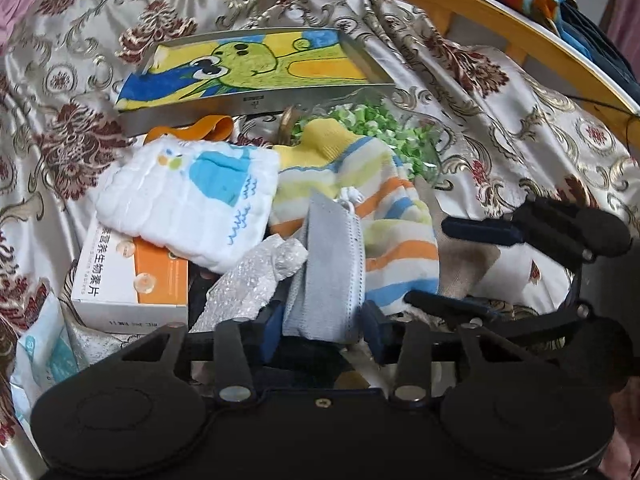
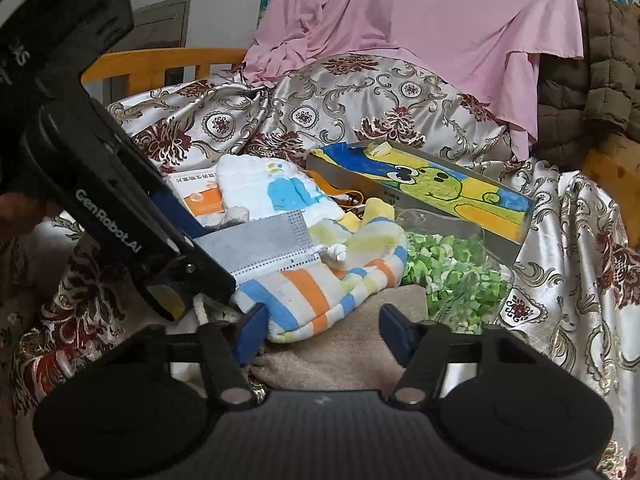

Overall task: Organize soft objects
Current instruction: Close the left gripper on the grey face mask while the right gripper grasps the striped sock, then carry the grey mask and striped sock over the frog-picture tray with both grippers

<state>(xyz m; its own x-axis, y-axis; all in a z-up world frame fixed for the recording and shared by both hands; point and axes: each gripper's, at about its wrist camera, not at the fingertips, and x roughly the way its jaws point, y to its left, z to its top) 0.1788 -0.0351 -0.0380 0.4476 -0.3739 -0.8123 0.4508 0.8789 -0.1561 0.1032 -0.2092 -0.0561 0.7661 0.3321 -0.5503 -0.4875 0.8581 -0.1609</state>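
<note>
A grey face mask (image 1: 332, 264) lies over a striped sock (image 1: 388, 220) in a pile on the patterned bedspread. My left gripper (image 1: 324, 326) is shut on the mask's near end, a blue pad against each side. From the right wrist view the mask (image 2: 260, 248) sticks out flat from the left gripper's fingers (image 2: 212, 264). My right gripper (image 2: 324, 332) stands open over a beige cloth (image 2: 340, 356), with the toe of the striped sock (image 2: 316, 284) just inside its left pad. A white cloth with a blue print (image 1: 188, 192) lies left of the sock.
A shallow metal box with a green cartoon drawing (image 1: 248, 68) sits behind the pile. Green shreds in a clear container (image 2: 452, 276) lie right of the sock. A white and orange carton (image 1: 132, 280) and bubble wrap (image 1: 256, 276) are at the left. A wooden bed rail (image 1: 480, 12) runs behind.
</note>
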